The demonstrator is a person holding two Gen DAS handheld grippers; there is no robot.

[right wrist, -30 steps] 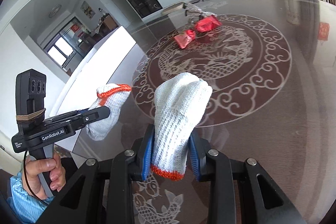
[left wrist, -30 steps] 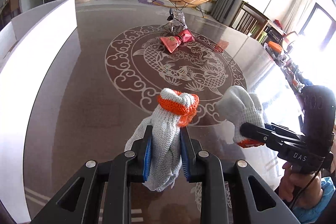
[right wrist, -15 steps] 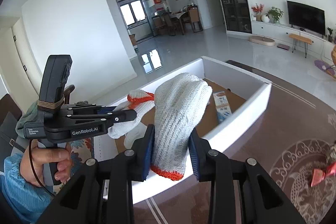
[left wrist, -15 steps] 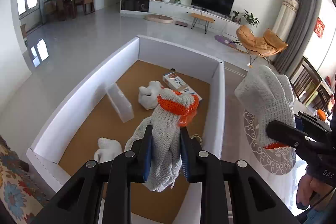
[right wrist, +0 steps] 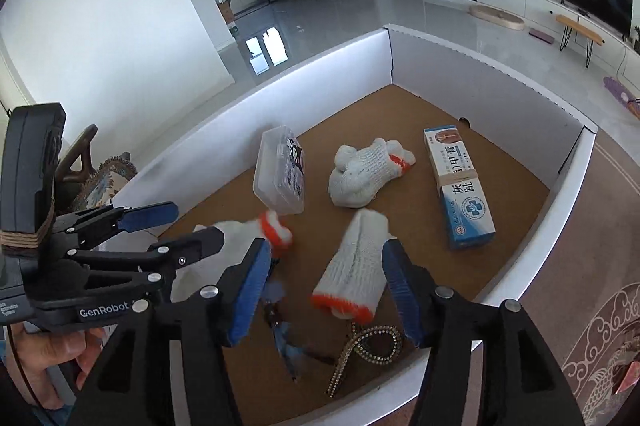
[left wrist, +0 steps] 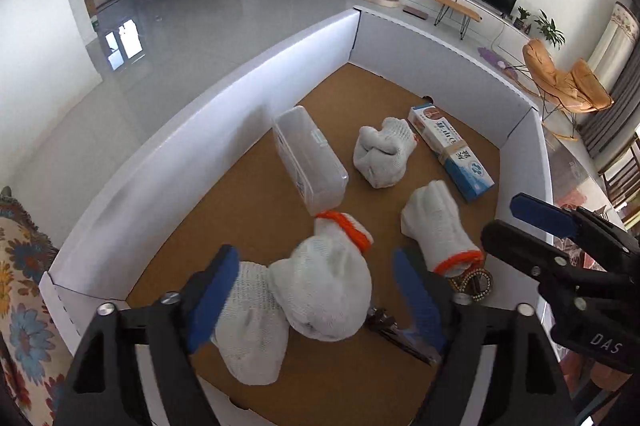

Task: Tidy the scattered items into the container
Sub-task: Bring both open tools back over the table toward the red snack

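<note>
A bright living room with pale tiled floor, a television on a low white cabinet and a tan lounge chair lies behind the large white-walled cardboard box with a brown floor (left wrist: pixel 224 94). In the left wrist view the left gripper (left wrist: pixel 316 296) hangs over the box's near end with its jaws spread wide; a white knitted work glove with an orange cuff (left wrist: pixel 320 282) lies loose between them on the box floor, gripped by nothing. Beside it sits a second white knitted glove with an orange cuff (left wrist: pixel 438 226), and further in a clear plastic lidded case (left wrist: pixel 310 160), a bunched white glove (left wrist: pixel 382 156) and a blue-and-white cardboard carton (left wrist: pixel 450 154).

In the right wrist view the right gripper (right wrist: pixel 326 286) is likewise wide open above the second glove (right wrist: pixel 354 266), which rests on the box floor clear of both pads. A beaded gold hair ornament (right wrist: pixel 368 346) lies near the front wall. At the lower right edge the dark patterned bench (right wrist: pixel 584 306) shows a scrap of red.

This looks like the release step just completed for both gloves. The next move would call for lifting both grippers clear without snagging the knit, then going to the bench for whatever remains.
</note>
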